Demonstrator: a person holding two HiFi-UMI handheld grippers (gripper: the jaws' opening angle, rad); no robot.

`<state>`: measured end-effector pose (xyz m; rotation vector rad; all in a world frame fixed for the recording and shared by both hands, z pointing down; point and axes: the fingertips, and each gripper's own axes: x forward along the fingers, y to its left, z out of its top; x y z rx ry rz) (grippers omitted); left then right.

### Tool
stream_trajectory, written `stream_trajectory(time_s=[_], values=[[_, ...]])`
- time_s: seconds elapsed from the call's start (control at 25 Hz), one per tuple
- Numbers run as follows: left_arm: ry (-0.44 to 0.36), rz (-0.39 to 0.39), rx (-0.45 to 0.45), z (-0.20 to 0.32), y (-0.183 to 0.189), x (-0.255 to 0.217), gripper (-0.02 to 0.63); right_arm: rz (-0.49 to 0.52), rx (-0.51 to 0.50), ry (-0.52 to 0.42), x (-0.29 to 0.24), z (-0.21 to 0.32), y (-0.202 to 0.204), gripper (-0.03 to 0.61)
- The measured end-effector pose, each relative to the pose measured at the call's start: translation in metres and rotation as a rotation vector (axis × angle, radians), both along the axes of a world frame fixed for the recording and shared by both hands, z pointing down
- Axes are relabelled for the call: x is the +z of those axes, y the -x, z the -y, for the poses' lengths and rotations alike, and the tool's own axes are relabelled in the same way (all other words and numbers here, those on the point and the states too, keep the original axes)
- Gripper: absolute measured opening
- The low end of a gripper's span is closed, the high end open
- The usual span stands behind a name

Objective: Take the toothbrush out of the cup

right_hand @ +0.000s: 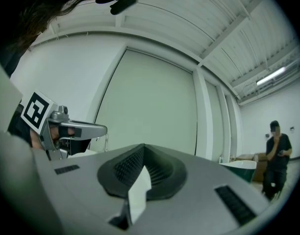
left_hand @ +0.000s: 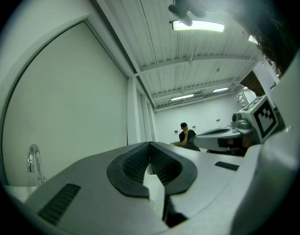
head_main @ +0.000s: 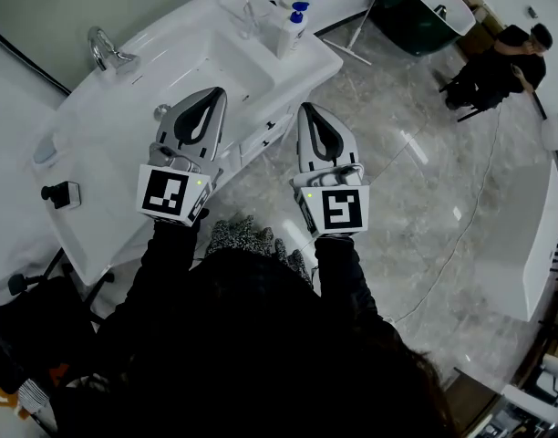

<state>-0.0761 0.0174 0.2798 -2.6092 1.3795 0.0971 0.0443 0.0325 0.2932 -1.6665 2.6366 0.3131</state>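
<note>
A clear cup (head_main: 252,21) with a thin toothbrush (head_main: 245,0) standing in it sits at the far end of the white washstand (head_main: 124,172), beside a bottle with a blue cap (head_main: 294,24). My left gripper (head_main: 219,93) hovers over the counter's front edge with its jaws shut and nothing in them (left_hand: 150,144). Beside it, over the floor, my right gripper (head_main: 306,108) is also shut and empty (right_hand: 143,146). Both point toward the cup from well short of it. Neither gripper view shows the cup.
A chrome faucet (head_main: 109,53) stands at the basin's left side. A small black knob (head_main: 58,193) sits on the near counter end. A dark green tub (head_main: 423,7) and a person in black (head_main: 498,62) are across the marble floor.
</note>
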Motion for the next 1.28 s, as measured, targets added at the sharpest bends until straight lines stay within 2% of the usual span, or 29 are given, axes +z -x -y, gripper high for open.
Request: stream_trajectory(time_s=[0.44,1.28], values=[[-0.001,-0.012,0.005,0.04,-0.008,0.004,0.008,0.012,0.034,-0.001,0.002,0.04,-0.016,0.005],[0.03,-0.056,0.029,0.185,-0.009,0.003,0.008,-0.009,0.044,0.016,0.002,0.175,-0.013,0.005]])
